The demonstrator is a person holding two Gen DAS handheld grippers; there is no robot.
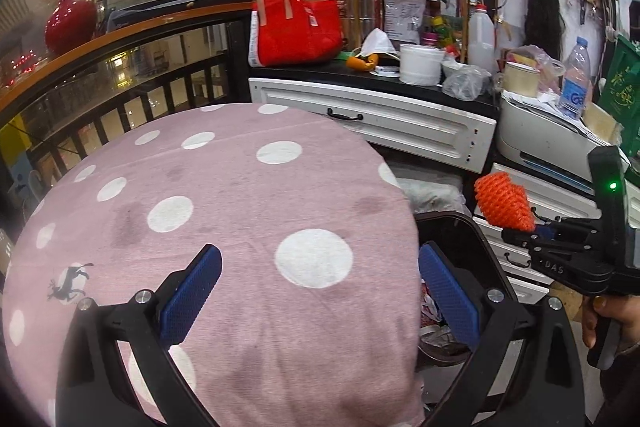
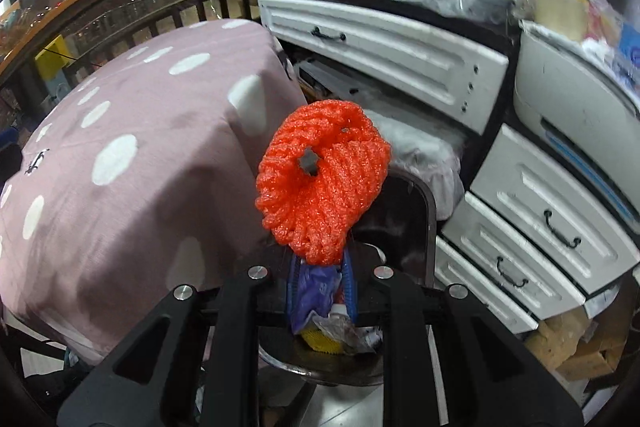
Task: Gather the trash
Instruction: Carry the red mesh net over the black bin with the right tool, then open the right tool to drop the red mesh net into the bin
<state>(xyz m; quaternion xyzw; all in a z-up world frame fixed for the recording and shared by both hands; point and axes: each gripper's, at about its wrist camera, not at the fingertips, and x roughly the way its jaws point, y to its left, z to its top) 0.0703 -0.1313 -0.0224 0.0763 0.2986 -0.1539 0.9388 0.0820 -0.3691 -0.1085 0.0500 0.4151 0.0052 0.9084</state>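
My right gripper (image 2: 322, 267) is shut on an orange foam fruit net (image 2: 320, 179) and holds it above a black trash bin (image 2: 424, 211) that has wrappers inside (image 2: 336, 327). In the left wrist view the same net (image 1: 505, 202) sticks out of the right gripper (image 1: 536, 227) at the right, above the bin (image 1: 472, 227). My left gripper (image 1: 320, 295) is open and empty, its blue pads (image 1: 192, 299) spread over a pink polka-dot cloth (image 1: 224, 235) covering a round table.
White drawer units (image 2: 532, 211) stand right of the bin. A cluttered black counter (image 1: 360, 71) holds a red bag (image 1: 298, 25), a white tub (image 1: 420, 63), plastic bags and a water bottle (image 1: 576, 79). A railing with a red vase (image 1: 68, 19) runs behind.
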